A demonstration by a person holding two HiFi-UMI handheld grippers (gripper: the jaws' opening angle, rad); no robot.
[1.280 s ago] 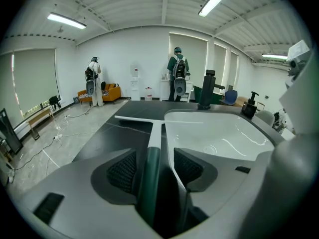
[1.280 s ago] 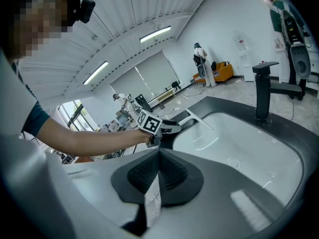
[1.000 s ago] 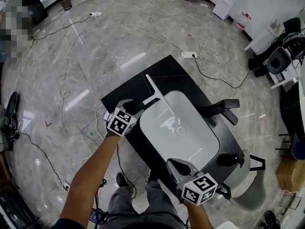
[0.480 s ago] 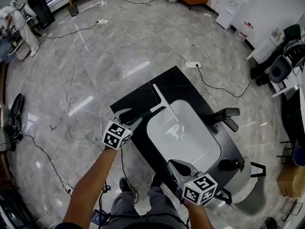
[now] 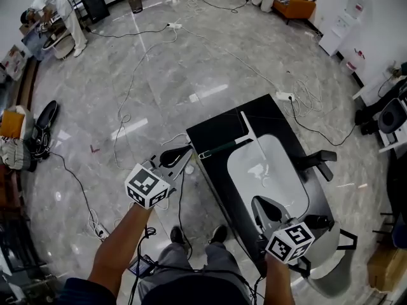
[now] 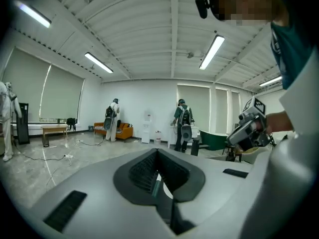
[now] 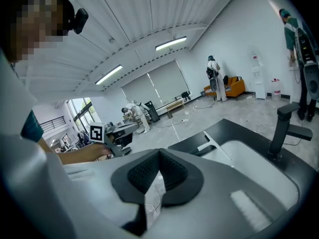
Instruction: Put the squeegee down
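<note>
1. Left gripper: the jaws have just been closing and now stand fully together, with nothing between them. In the left gripper view the pads meet with only a thin slit showing.
2. Right gripper: the jaws are together and hold nothing.
3. Squeegee: it lies flat on the black surface, free of both grippers.
4. Direction from the jaws: in the head view the squeegee lies just to the right of the left jaws. The near end of its dark handle points at them. The left gripper hangs over the floor, just off the surface's edge.
5. Long axis: the handle runs from the surface's left edge toward the sink. The white blade lies across the handle's far end, along the sink's rim.
6. Nearer hand: the left gripper is close beside the handle end. The right gripper is over the sink's near end, well apart from the squeegee.
7. Judgement: the put-down appears complete. A re-grasp, if one is needed, falls to the left gripper, approaching along the handle's axis.
</note>
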